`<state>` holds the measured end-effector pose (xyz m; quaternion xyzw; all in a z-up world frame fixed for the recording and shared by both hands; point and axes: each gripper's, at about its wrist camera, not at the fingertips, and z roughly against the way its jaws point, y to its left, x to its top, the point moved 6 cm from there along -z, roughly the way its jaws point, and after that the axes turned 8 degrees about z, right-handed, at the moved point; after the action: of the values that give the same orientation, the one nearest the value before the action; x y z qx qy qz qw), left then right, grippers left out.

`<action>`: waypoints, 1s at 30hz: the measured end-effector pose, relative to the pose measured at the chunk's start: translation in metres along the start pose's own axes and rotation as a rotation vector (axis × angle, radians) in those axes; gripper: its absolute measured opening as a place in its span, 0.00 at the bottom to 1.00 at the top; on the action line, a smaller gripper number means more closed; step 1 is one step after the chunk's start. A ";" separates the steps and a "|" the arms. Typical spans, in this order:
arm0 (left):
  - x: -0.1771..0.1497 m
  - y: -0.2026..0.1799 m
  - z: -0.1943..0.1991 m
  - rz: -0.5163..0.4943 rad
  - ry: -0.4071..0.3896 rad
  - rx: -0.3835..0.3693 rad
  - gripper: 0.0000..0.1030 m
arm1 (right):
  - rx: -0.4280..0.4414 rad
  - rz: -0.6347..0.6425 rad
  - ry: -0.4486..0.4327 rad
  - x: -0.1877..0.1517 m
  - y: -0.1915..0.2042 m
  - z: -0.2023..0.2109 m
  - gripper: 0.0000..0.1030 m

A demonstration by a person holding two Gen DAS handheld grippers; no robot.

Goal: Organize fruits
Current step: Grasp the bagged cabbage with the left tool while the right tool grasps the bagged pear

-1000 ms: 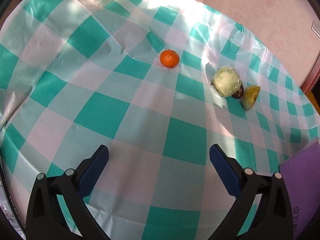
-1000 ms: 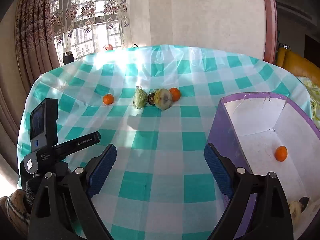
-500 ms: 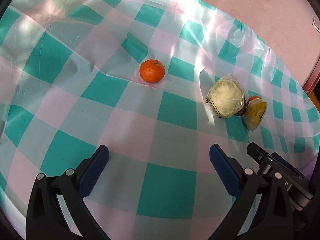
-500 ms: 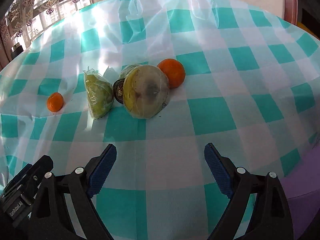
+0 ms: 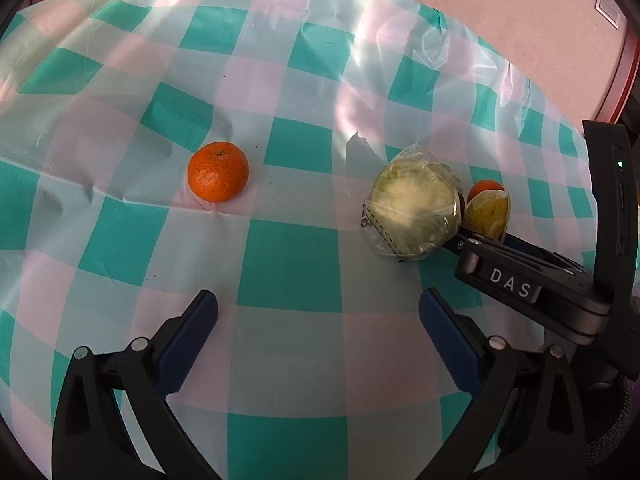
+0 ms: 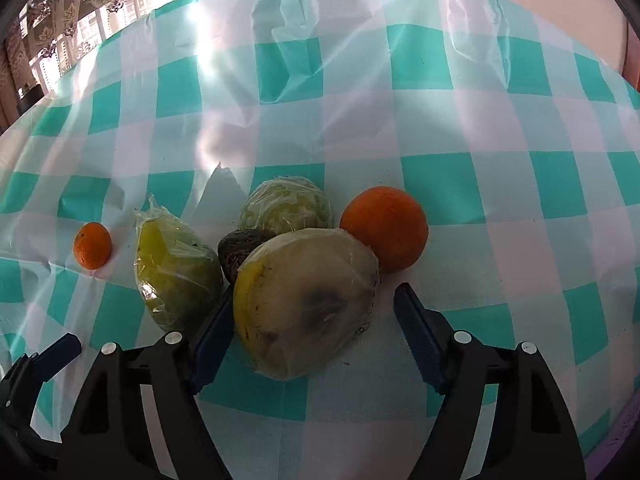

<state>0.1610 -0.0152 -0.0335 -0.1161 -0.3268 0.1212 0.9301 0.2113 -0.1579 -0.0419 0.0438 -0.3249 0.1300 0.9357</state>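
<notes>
A small mandarin (image 5: 218, 177) lies alone on the checked tablecloth, ahead and left of my open, empty left gripper (image 5: 318, 334). It also shows in the right wrist view (image 6: 92, 245). To its right lies a cluster: a wrapped pale-green cut fruit (image 5: 414, 210), a wrapped yellowish cut fruit (image 6: 306, 306), a wrapped cabbage-like piece (image 6: 286, 206), a dark avocado (image 6: 240, 250) and a large orange (image 6: 384, 228). My right gripper (image 6: 308, 340) is open, its jaws either side of the yellowish wrapped fruit, apart from it.
The table wears a teal-and-white checked cloth (image 5: 288, 264) with a clear plastic cover. The right gripper's body (image 5: 532, 280) reaches in from the right in the left wrist view. A wall stands behind the table; a window is at far left (image 6: 80, 20).
Both grippers moved forward toward the fruit. The right gripper closed in on the cluster and now straddles the yellowish wrapped fruit. The purple box left both views.
</notes>
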 end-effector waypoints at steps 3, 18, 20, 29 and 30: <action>-0.004 -0.017 -0.006 -0.086 0.029 -0.038 0.98 | 0.027 -0.008 -0.023 -0.002 0.001 0.006 0.55; 0.033 -0.051 -0.054 -0.131 0.047 -0.042 0.98 | 0.073 -0.350 -0.241 -0.010 -0.060 0.043 0.54; 0.039 -0.055 -0.061 -0.134 0.049 -0.040 0.98 | 0.080 -0.355 -0.249 -0.009 -0.061 0.042 0.54; 0.042 -0.077 -0.067 -0.227 0.023 -0.060 0.56 | 0.093 -0.351 -0.243 -0.008 -0.059 0.038 0.54; 0.042 -0.078 -0.066 -0.223 0.021 -0.067 0.55 | 0.094 -0.350 -0.244 -0.008 -0.058 0.038 0.54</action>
<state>0.2465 -0.0850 -0.0360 -0.1113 -0.3319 0.0045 0.9367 0.1981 -0.2223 -0.0166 0.1586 -0.4167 -0.0258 0.8947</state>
